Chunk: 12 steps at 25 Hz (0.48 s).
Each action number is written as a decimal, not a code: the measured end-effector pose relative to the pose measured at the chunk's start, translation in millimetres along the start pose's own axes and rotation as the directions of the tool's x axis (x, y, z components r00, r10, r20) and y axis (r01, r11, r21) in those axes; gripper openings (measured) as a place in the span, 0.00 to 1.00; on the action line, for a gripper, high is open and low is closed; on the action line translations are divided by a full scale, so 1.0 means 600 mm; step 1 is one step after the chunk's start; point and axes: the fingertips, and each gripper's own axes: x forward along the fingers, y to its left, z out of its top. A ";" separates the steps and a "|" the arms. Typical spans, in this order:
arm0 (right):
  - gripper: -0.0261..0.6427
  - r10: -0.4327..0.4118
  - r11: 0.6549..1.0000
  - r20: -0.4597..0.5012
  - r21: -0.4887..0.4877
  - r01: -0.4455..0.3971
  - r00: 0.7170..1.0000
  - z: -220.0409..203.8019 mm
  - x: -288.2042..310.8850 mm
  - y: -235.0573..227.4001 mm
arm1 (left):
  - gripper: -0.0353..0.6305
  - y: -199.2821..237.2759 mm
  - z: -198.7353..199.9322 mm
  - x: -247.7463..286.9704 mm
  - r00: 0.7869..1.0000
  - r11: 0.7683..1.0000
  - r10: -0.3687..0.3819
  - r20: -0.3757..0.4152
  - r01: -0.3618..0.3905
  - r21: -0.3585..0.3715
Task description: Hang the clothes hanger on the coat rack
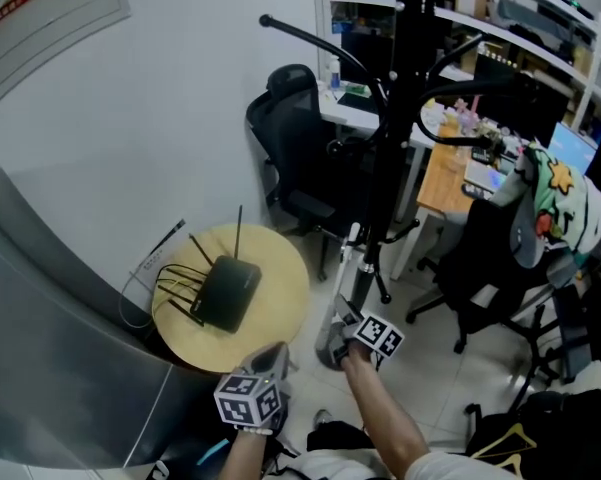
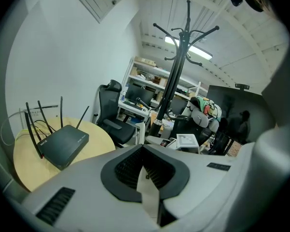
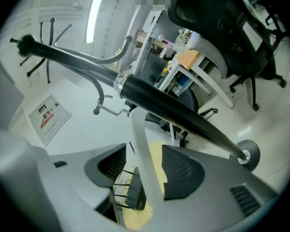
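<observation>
- Well, starting from the biggest thing: where does the black coat rack [image 1: 395,118] stand?
- Upright on the floor, beside the round wooden desk [image 1: 280,303] that carries a black router [image 1: 227,293].
- And the clothes hanger [image 3: 136,129]?
- A white one, low down, just beside the rack's pole. One arm of it runs between the jaws of the right gripper [image 3: 144,151], which stand wide apart with a gap beside the arm: round it, not clamped on it. Whether its hook rests on anything cannot be told.
- The left gripper [image 2: 145,149]?
- Jaws closed together, nothing between them, pointing over the desk toward the rack.
- How should the hanger handle?
- Probably light and stiff, smooth plastic, so it could slip or swing in a loose grip. The best hold seems to be on the arm close to the neck, squarely across it, leaving the hook free to go over a peg.
</observation>
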 end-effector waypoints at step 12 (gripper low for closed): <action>0.16 0.061 0.990 -0.082 -0.118 -0.070 0.995 -0.050 -0.283 0.096 | 0.04 -0.073 -0.011 -0.138 0.987 0.998 -0.064 0.145 0.067 -0.016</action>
